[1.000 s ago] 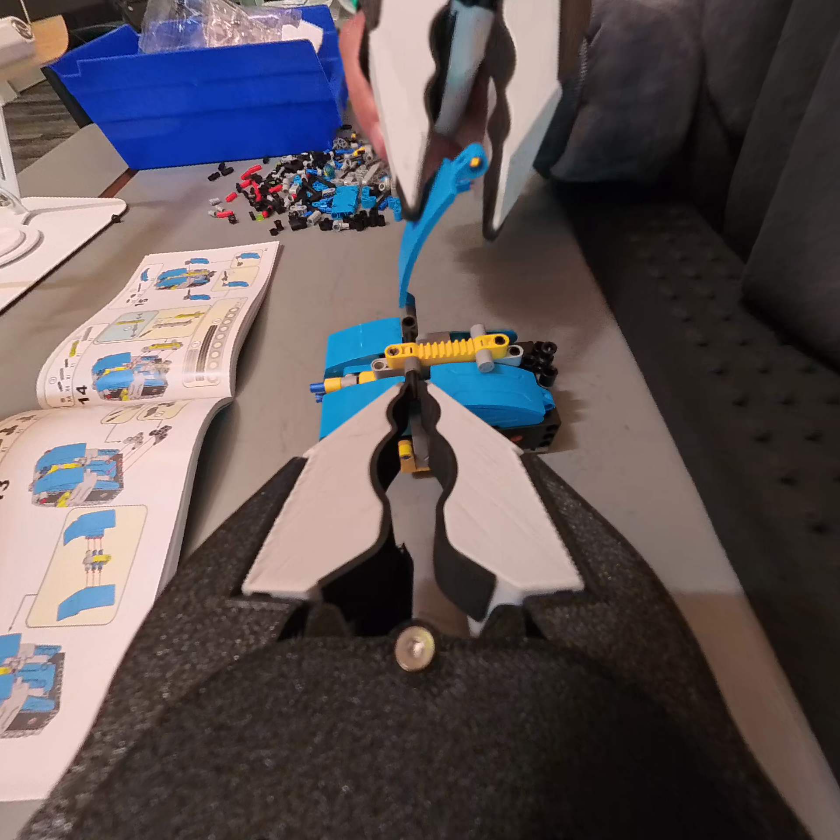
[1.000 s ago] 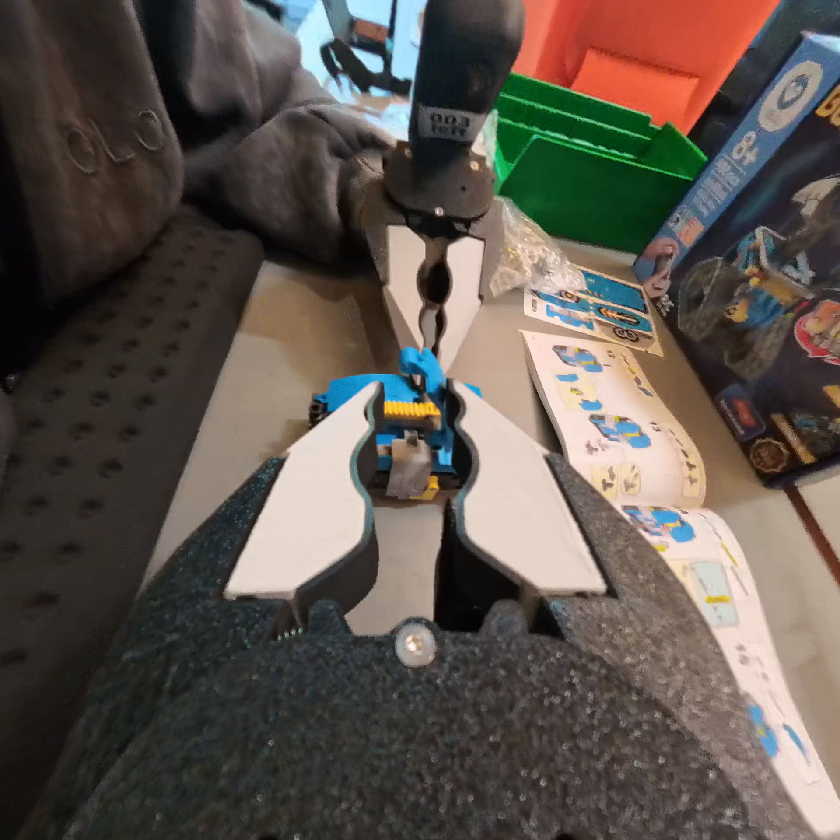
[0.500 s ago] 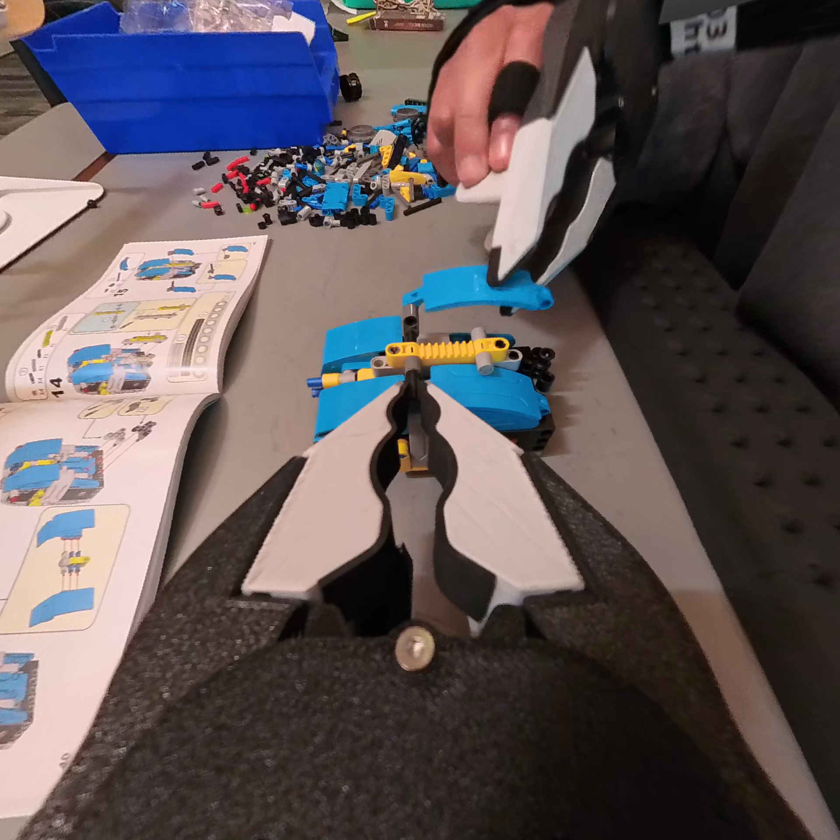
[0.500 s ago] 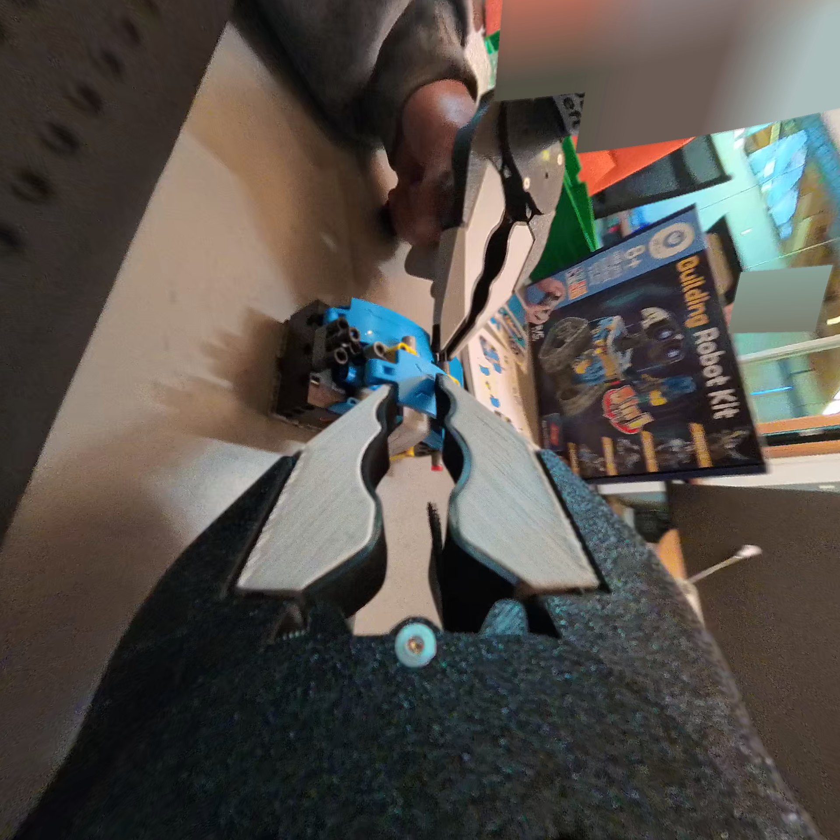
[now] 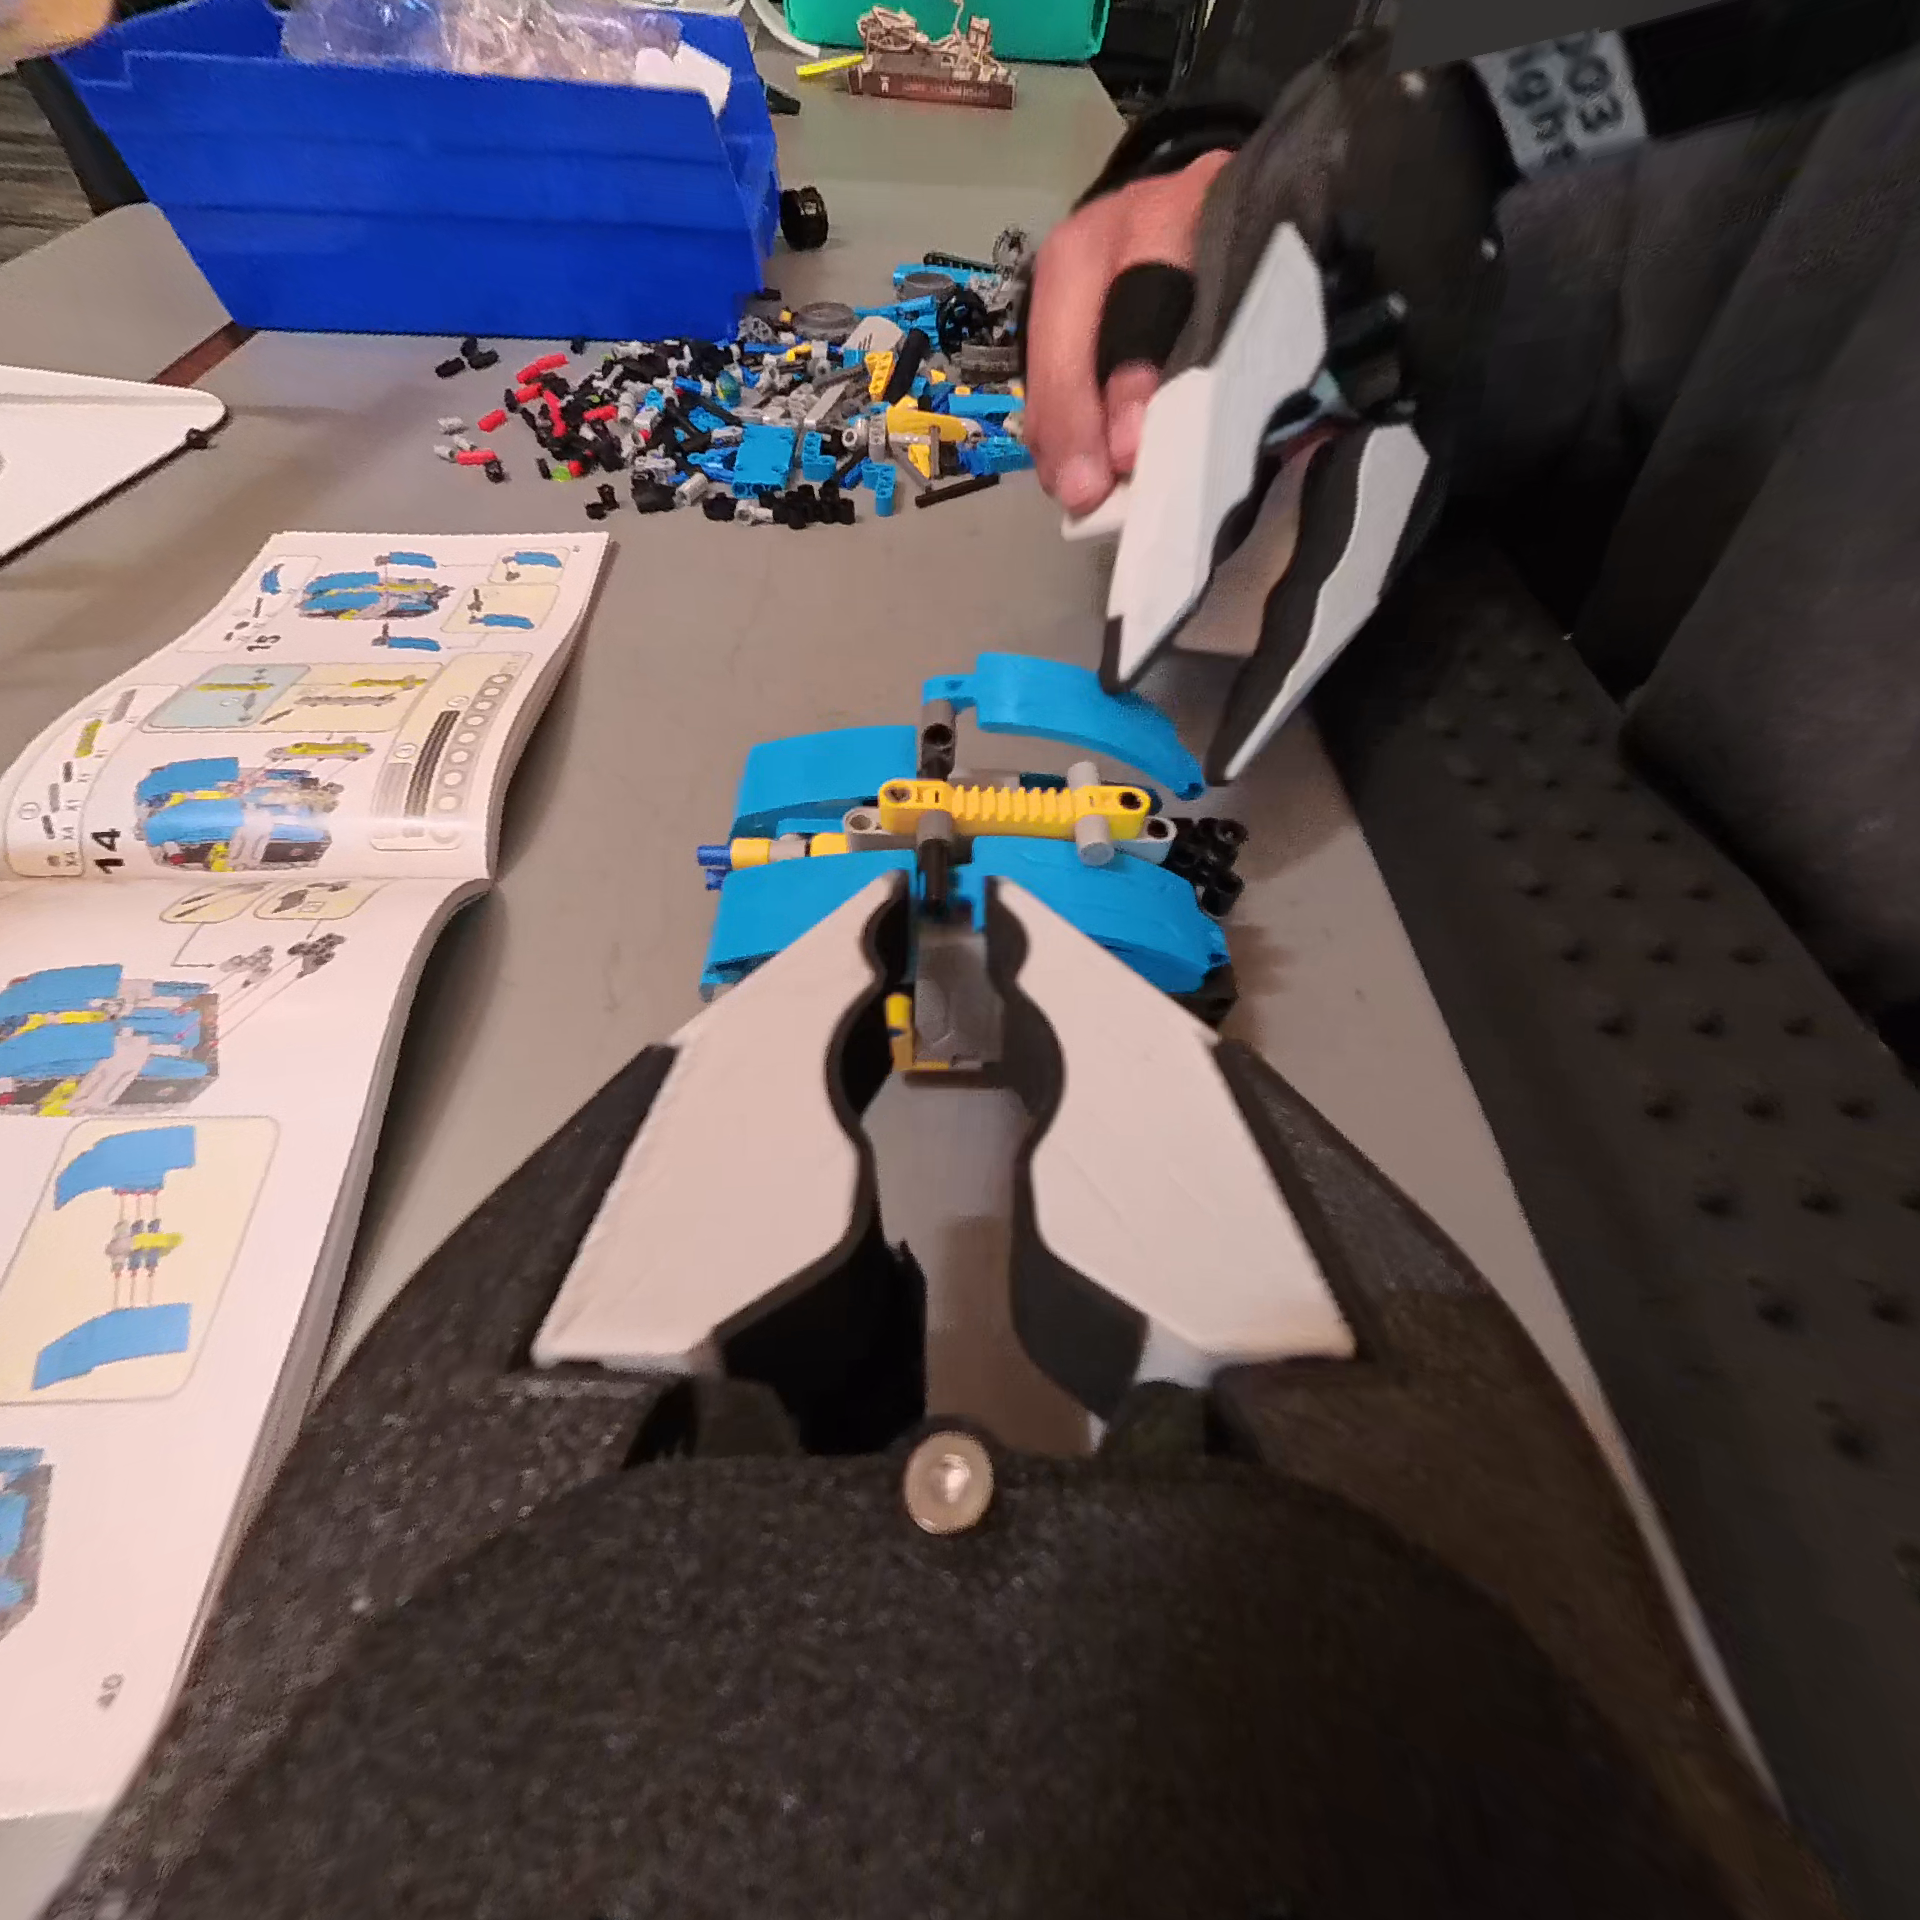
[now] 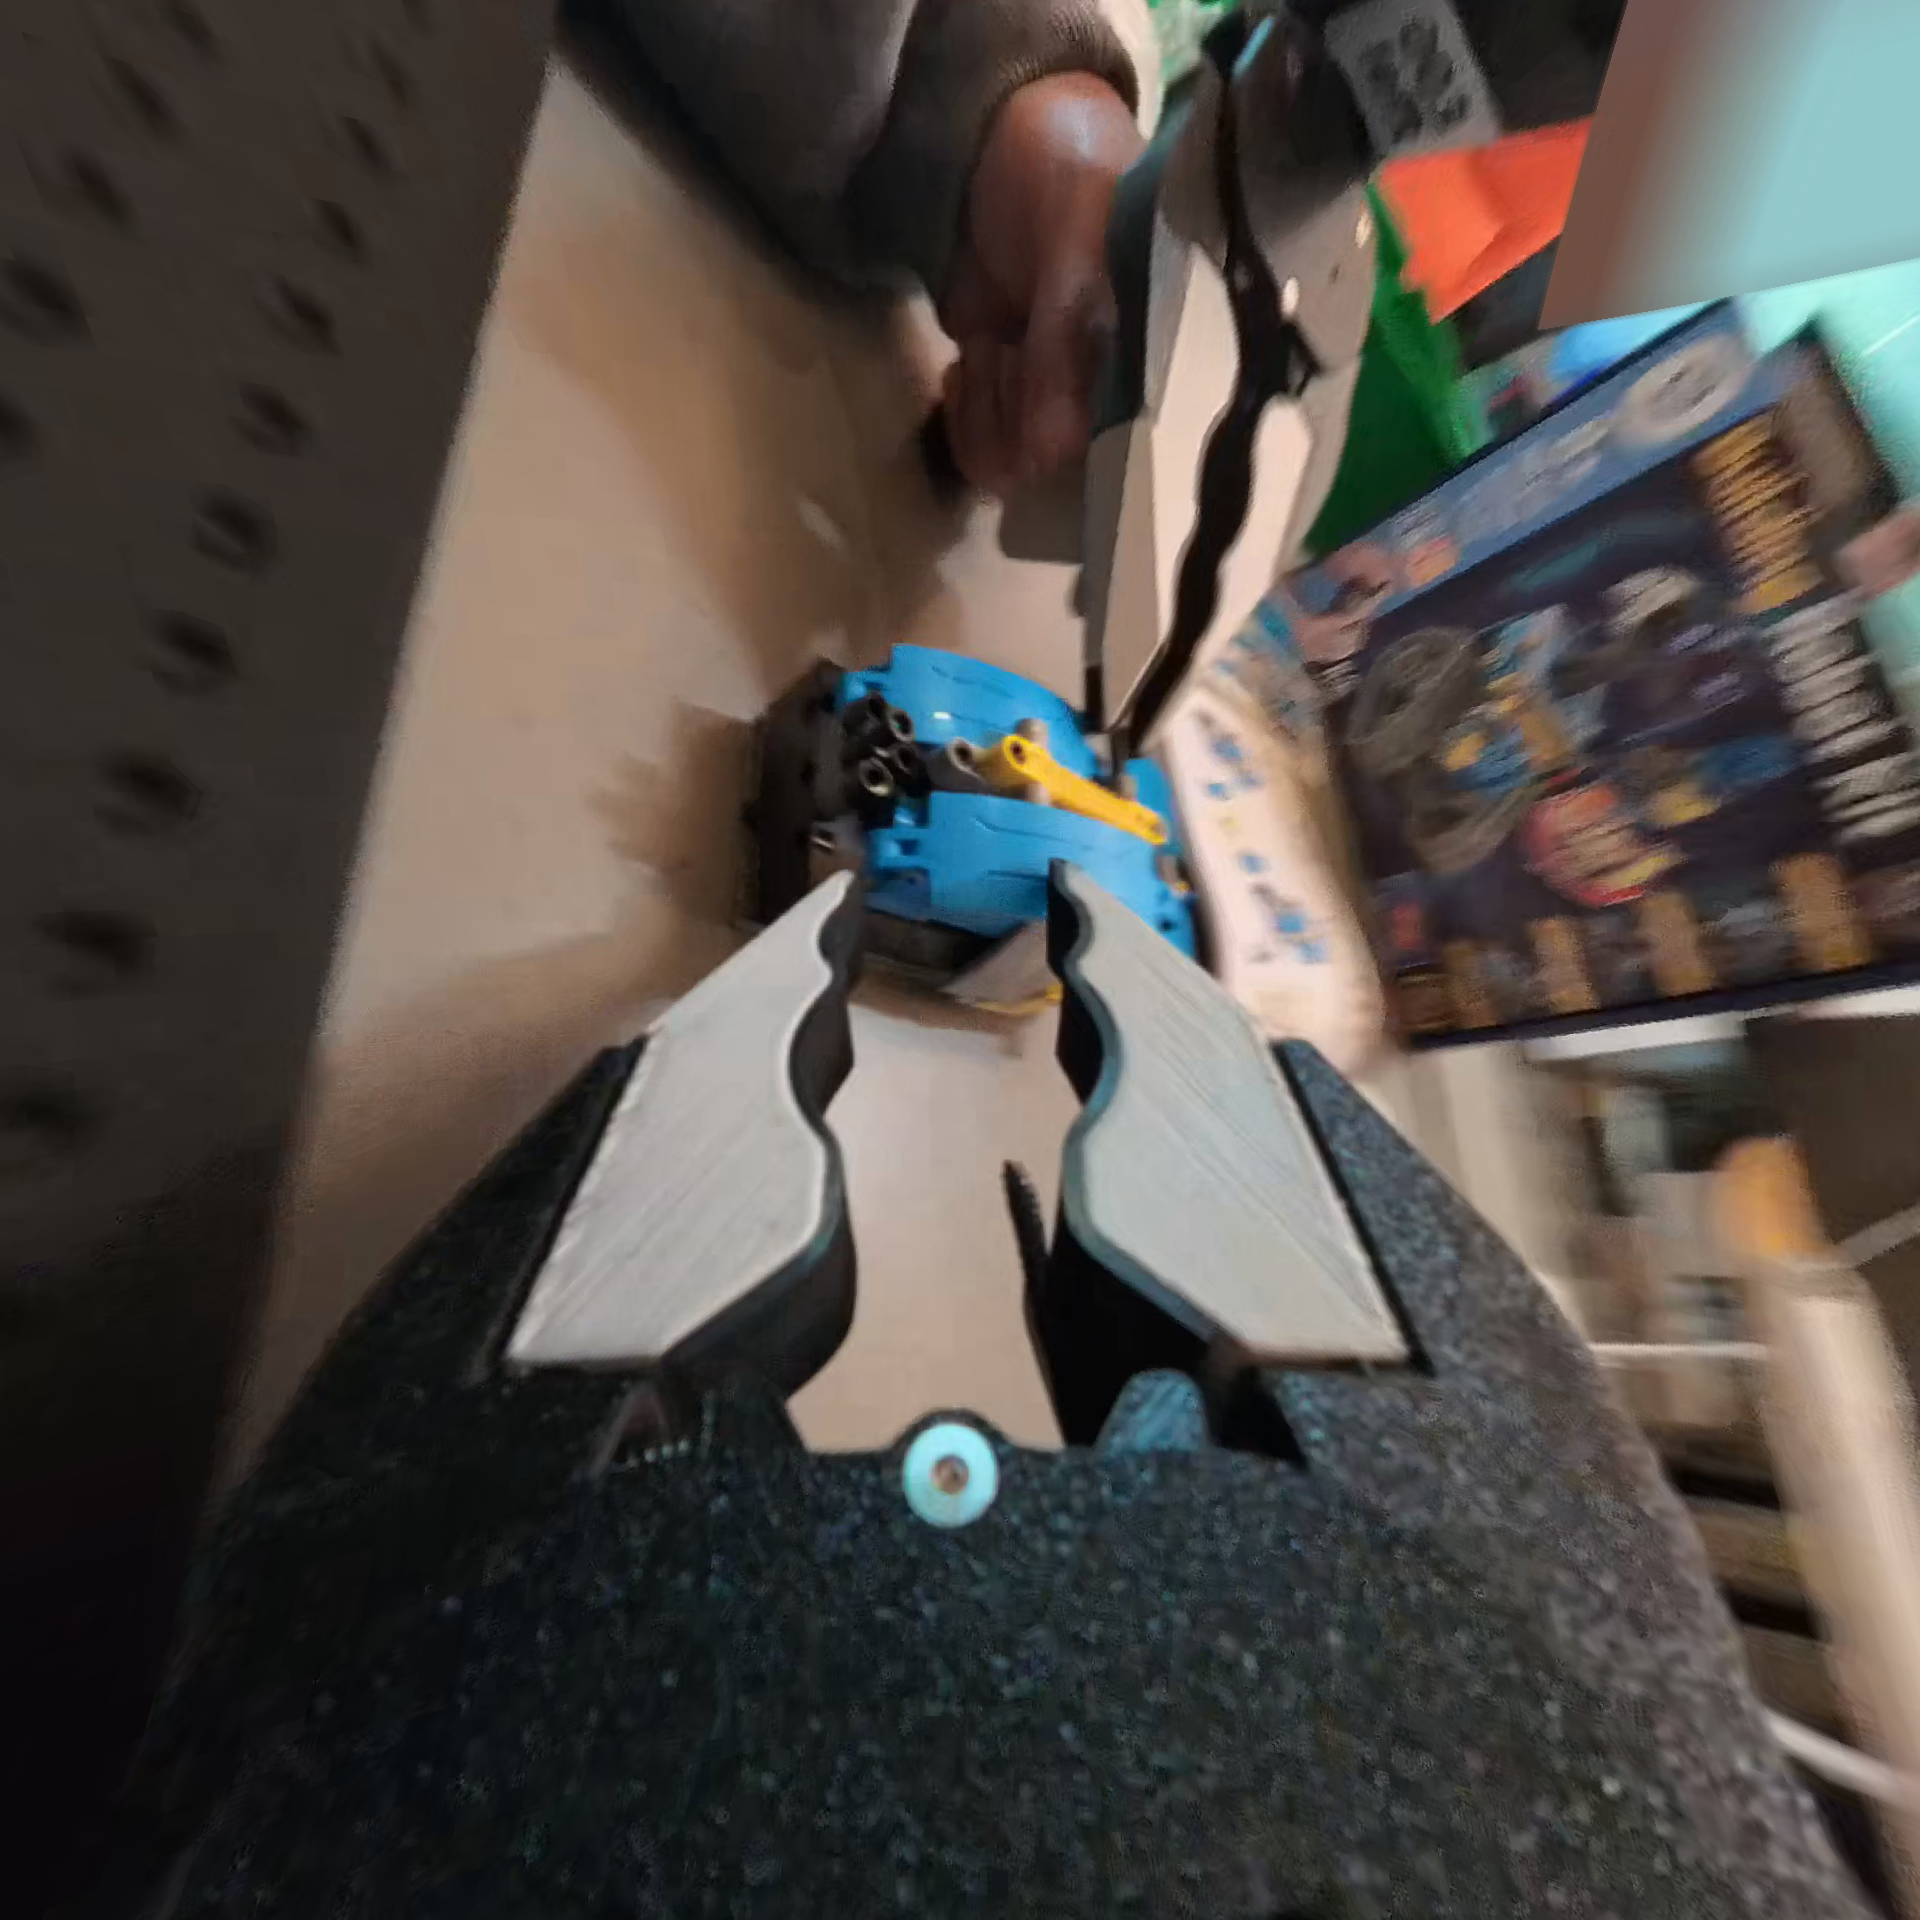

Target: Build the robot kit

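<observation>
Blue bin [image 5: 447,218] holds clear bags [image 5: 488,26].

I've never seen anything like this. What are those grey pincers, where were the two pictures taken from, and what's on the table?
There is no robot here: a person holds a two-finger gripper in each hand, and each carries a camera looking along its fingers. One picture looks along the left gripper, which seems closed on a grey part of the blue brick model. The other looks along the right gripper, open and empty, its tips beside the model's curved blue panel. On the table lie an instruction booklet, loose pieces, a blue bin and a printed box.
</observation>
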`<action>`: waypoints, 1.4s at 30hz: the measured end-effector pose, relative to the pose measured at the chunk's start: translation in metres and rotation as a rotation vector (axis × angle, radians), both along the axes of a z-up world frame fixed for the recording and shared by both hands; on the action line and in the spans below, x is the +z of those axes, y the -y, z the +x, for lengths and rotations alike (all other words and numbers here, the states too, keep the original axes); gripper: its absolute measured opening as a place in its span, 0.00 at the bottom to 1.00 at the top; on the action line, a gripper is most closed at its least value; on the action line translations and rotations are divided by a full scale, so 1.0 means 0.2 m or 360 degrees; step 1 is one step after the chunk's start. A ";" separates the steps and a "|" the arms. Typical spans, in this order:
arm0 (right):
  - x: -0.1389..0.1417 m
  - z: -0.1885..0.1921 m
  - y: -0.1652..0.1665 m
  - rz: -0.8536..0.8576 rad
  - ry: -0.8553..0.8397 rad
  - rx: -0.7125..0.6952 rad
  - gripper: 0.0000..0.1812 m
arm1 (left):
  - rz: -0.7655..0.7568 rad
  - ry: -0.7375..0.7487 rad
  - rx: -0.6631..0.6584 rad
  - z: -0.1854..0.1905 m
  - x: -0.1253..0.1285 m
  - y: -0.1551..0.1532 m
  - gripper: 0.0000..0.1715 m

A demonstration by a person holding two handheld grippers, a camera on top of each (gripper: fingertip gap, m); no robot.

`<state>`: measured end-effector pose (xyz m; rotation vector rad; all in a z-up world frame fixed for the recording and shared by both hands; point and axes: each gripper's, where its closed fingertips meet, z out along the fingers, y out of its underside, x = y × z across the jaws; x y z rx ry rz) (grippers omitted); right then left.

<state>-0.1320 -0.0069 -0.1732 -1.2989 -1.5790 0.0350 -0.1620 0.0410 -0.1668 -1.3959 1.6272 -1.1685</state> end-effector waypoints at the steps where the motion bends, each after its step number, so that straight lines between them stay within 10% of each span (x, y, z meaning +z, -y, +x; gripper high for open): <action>1: 0.01 0.00 0.03 -0.0225 -0.0089 -0.0015 0.21 | -0.0018 0.0017 -0.0008 -0.02 0.02 0.01 0.13; 5: 0.17 0.00 -0.05 -0.0861 -0.0618 -0.0169 0.39 | 0.0088 -0.0040 -0.0065 -0.06 0.02 0.06 0.28; 8: 0.21 0.01 -0.13 -0.1047 -0.0825 -0.0183 0.32 | 0.0207 -0.0114 -0.0069 -0.04 -0.04 0.09 0.35; 14: 0.03 -0.01 -0.16 -0.0941 -0.0571 -0.0222 0.25 | 0.0173 -0.0082 -0.0043 -0.01 -0.04 0.09 0.36; 30: 0.14 0.02 -0.20 -0.1160 -0.0855 -0.0169 0.17 | 0.0050 -0.0043 0.0006 -0.01 -0.02 0.05 0.32; 42: 0.07 -0.02 -0.21 -0.0949 -0.0524 -0.0253 0.10 | 0.0159 -0.0055 0.0034 0.00 -0.04 0.06 0.34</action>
